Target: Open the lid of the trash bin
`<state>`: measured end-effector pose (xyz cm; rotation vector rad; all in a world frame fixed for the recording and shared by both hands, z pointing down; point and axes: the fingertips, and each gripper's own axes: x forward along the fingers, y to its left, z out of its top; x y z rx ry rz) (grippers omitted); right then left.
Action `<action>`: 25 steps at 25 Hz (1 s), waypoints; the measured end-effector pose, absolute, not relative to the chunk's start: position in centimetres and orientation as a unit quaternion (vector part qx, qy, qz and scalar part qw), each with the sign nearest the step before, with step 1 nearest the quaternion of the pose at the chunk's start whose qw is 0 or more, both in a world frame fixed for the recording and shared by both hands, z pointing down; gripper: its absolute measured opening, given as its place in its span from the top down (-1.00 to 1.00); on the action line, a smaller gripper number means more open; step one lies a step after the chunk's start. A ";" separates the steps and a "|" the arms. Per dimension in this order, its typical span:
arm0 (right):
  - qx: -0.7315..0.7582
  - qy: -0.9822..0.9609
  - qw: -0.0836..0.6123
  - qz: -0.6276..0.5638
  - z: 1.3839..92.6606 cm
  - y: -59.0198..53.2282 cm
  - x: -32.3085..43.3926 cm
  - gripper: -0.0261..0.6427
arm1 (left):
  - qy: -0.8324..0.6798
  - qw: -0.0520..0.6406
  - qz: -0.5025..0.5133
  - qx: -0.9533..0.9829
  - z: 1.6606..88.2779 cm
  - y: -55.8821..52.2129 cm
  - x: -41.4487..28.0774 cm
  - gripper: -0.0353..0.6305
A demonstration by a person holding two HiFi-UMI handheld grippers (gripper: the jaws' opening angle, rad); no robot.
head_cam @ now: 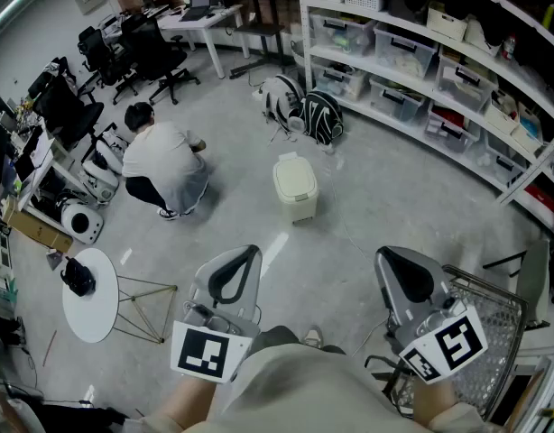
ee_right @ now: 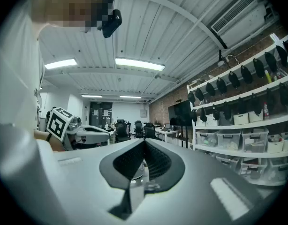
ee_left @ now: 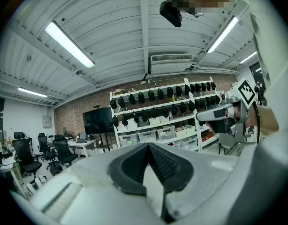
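Note:
The trash bin [head_cam: 295, 187] is a small cream box with its lid down, standing on the grey floor some way ahead of me. My left gripper [head_cam: 250, 252] and right gripper [head_cam: 386, 257] are held close to my body, well short of the bin and apart from it. Each is shut, tips touching and nothing held. The left gripper view looks along its closed jaws [ee_left: 147, 146] toward ceiling and shelves, and the right gripper view does the same [ee_right: 144, 142]. The bin shows in neither gripper view.
A person [head_cam: 165, 163] crouches on the floor left of the bin. Backpacks [head_cam: 306, 112] lie behind it by the long shelves [head_cam: 439, 88]. A round white table [head_cam: 89, 307] and wire stool [head_cam: 149, 309] stand at my left, a metal cart [head_cam: 490, 350] at my right.

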<state>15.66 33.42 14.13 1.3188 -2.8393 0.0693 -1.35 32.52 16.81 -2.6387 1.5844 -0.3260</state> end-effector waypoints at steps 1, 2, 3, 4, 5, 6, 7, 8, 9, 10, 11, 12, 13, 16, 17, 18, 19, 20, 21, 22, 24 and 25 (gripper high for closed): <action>0.421 -0.907 0.003 0.023 14.0 33.4 15.6 0.91 | 0.513 0.022 -0.105 -0.852 16.8 32.5 -1.4 0.89; 0.420 -0.907 0.001 0.024 14.0 33.4 15.5 0.91 | 0.514 0.021 -0.104 -0.851 16.7 32.6 -1.5 0.89; 0.420 -0.907 -0.001 0.024 13.9 33.4 15.5 0.91 | 0.515 0.021 -0.104 -0.851 16.7 32.6 -1.6 0.89; 0.420 -0.907 -0.002 0.026 13.9 33.5 15.4 0.91 | 0.515 0.021 -0.104 -0.850 16.7 32.6 -1.7 0.89; 0.419 -0.908 -0.002 0.028 13.9 33.5 15.3 0.91 | 0.516 0.021 -0.105 -0.850 16.7 32.6 -1.7 0.89; 0.418 -0.908 -0.003 0.029 14.0 33.5 15.3 0.91 | 0.516 0.021 -0.106 -0.850 16.7 32.7 -1.8 0.89; 0.417 -0.909 -0.002 0.031 14.0 33.6 15.3 0.91 | 0.517 0.022 -0.106 -0.849 16.8 32.7 -1.8 0.89; 0.415 -0.909 -0.001 0.031 14.1 33.7 15.3 0.91 | 0.519 0.021 -0.106 -0.848 16.8 32.7 -1.8 0.89; 0.414 -0.910 -0.001 0.031 14.1 33.8 15.3 0.91 | 0.520 0.019 -0.104 -0.848 16.7 32.8 -1.8 0.89; 0.413 -0.910 0.000 0.030 14.1 33.8 15.3 0.91 | 0.520 0.015 -0.099 -0.848 16.7 32.8 -1.8 0.89; 0.413 -0.910 0.001 0.029 14.2 33.8 15.4 0.91 | 0.519 0.011 -0.094 -0.849 16.5 32.8 -1.7 0.89; 0.413 -0.910 0.001 0.029 14.1 33.8 15.4 0.91 | 0.519 0.010 -0.091 -0.850 16.4 32.8 -1.7 0.89; 0.415 -0.909 0.001 0.029 14.1 33.7 15.5 0.91 | 0.519 0.010 -0.089 -0.850 16.2 32.9 -1.7 0.89; 0.415 -0.909 -0.003 0.034 14.1 33.7 15.5 0.91 | 0.522 0.012 -0.091 -0.848 15.9 33.0 -1.8 0.89; 0.414 -0.910 -0.005 0.033 14.0 33.7 15.5 0.91 | 0.522 0.014 -0.093 -0.848 15.9 33.0 -1.8 0.89; 0.412 -0.911 -0.006 0.032 13.9 33.6 15.5 0.91 | 0.523 0.015 -0.094 -0.847 15.9 32.9 -1.8 0.89; 0.411 -0.911 -0.007 0.030 13.9 33.5 15.4 0.91 | 0.523 0.016 -0.094 -0.847 15.9 32.7 -1.8 0.89; 0.410 -0.912 -0.007 0.028 13.9 33.3 15.4 0.91 | 0.524 0.018 -0.093 -0.847 15.8 32.5 -1.8 0.89; 0.409 -0.912 -0.007 0.028 13.9 33.1 15.3 0.91 | 0.524 0.020 -0.091 -0.847 15.8 32.2 -1.8 0.89; 0.408 -0.913 -0.006 0.029 14.0 32.9 15.2 0.91 | 0.524 0.022 -0.091 -0.847 15.7 31.9 -1.7 0.89; 0.406 -0.914 -0.004 0.031 14.4 32.2 15.0 0.91 | 0.524 0.024 -0.092 -0.847 16.0 31.3 -1.6 0.89; 0.405 -0.914 -0.003 0.031 14.7 31.8 15.0 0.91 | 0.523 0.025 -0.091 -0.847 16.2 30.9 -1.6 0.89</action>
